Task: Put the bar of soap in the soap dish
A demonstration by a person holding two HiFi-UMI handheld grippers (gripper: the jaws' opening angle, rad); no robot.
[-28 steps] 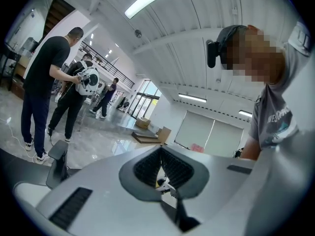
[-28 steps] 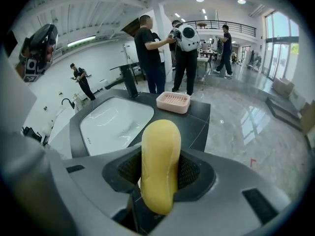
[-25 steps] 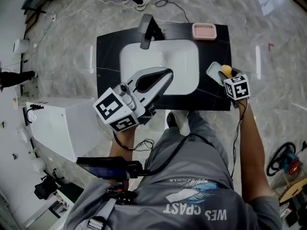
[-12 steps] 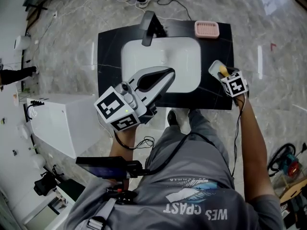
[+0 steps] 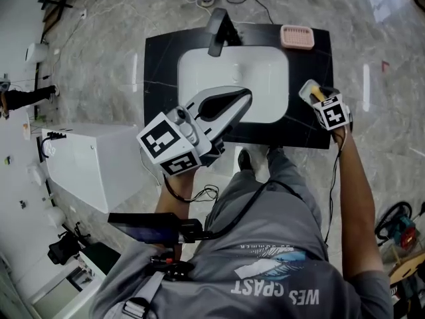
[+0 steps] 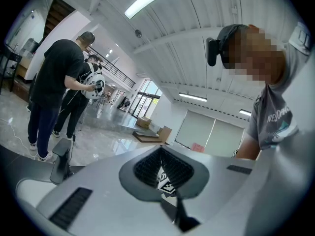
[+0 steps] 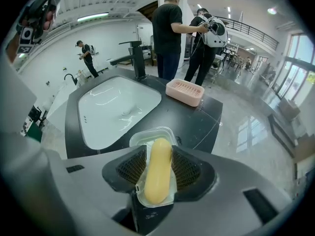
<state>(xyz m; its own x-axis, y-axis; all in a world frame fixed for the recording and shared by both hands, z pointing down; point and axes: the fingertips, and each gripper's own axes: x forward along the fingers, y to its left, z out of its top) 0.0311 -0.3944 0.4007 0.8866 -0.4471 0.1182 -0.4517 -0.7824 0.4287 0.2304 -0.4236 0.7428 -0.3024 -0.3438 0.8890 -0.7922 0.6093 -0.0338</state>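
Observation:
A yellow bar of soap (image 7: 157,181) lies in a clear plastic tray (image 7: 153,135), and my right gripper (image 7: 158,157) is shut on it from both sides. In the head view the right gripper (image 5: 312,93) hovers with the soap (image 5: 318,95) over the right edge of the black counter (image 5: 159,65). The pink soap dish (image 5: 297,36) stands empty at the counter's far right corner, and in the right gripper view the soap dish (image 7: 184,92) is ahead, apart from the soap. My left gripper (image 5: 242,98) is raised above the white sink (image 5: 265,65), jaws together on nothing.
A black faucet (image 5: 219,32) stands behind the basin. A white box (image 5: 86,165) sits on the floor left of the counter. People (image 7: 172,33) stand beyond the counter's far side, and cables (image 5: 246,2) lie on the marble floor.
The head view has shifted a little. The right gripper with the soap has stayed by the counter's right edge, drifting slightly inward. The left gripper keeps its place over the sink.

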